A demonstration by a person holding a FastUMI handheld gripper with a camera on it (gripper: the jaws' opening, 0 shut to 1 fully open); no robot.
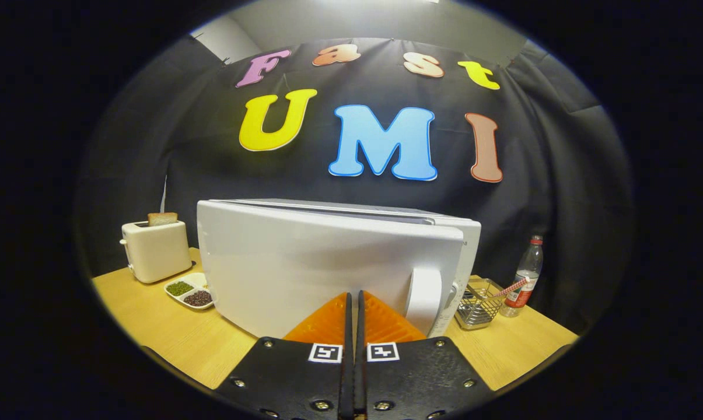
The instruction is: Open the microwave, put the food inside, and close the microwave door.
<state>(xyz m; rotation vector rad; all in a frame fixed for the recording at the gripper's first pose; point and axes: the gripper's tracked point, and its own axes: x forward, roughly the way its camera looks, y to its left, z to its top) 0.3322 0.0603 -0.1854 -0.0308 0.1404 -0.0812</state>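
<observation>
The white microwave (328,262) stands on the wooden table just ahead of me. Its door (304,274) faces me at a slant, and a narrow grey gap along its top edge suggests it stands slightly off the body. The door's white handle (424,294) is right of my fingertips, with the control panel (471,256) beyond it. My gripper (354,294) is shut with nothing between its fingers. Its tips sit at the lower front of the door; I cannot tell whether they touch it. The microwave's inside is hidden.
A cream toaster (156,251) with a slice of bread stands left of the microwave. Before it lies a small divided dish (189,290) of green and dark beans. On the right are a wire basket (478,303) and a plastic bottle (523,283). The table (176,338) is bare wood near me.
</observation>
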